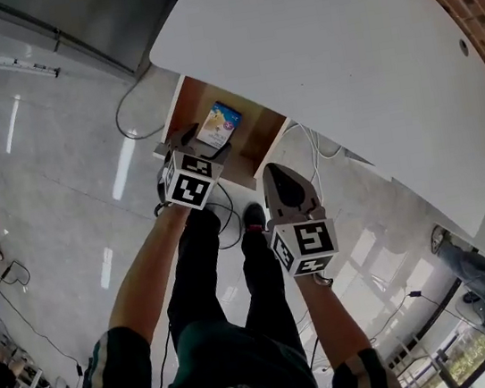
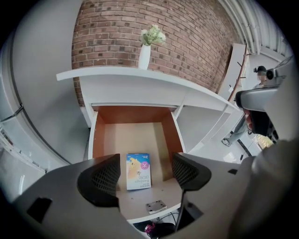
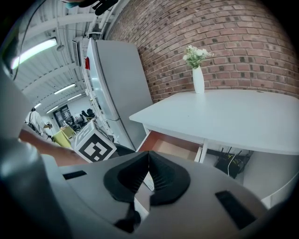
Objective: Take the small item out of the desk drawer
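The white bench (image 1: 339,56) has its drawer (image 2: 135,135) pulled out, its wooden floor bare except for a small printed box (image 2: 138,163) lying flat near the front edge. The left gripper (image 2: 144,173) hangs over that front edge with its jaws spread wide. The box shows in the gap between them, but no pad touches it. The likeliest trouble is the box's flatness: lying face down on the wood, it gives the pads little side to bite, so a close from too high would probably skim over it or nudge it toward the back of the drawer. Coming in too low could knock a jaw against the drawer front. The left forearm reaches forward with the gripper tipped steeply down into the drawer. The right gripper (image 3: 148,158) sits lower in the head view, off the drawer's right front corner and over the floor, tilted less steeply. Its jaws are pressed together on nothing.
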{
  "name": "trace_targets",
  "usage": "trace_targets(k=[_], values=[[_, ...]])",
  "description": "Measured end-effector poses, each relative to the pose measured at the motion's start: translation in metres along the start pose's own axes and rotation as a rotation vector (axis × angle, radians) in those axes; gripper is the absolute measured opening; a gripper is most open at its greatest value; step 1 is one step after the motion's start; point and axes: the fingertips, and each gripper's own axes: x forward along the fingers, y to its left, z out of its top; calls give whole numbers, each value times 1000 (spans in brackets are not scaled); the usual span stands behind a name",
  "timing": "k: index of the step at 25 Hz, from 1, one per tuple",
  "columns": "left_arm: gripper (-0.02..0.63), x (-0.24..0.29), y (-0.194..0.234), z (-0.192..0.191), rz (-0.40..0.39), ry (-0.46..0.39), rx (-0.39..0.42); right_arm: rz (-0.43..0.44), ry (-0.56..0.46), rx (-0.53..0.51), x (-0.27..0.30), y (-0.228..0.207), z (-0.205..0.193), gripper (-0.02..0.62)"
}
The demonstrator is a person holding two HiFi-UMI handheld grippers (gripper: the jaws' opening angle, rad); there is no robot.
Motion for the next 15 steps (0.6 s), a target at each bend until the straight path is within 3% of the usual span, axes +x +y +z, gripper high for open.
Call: trace_targets(k=[15], values=[[368, 72, 13, -21, -3, 134, 15, -31, 37, 47, 15, -11, -29, 25]])
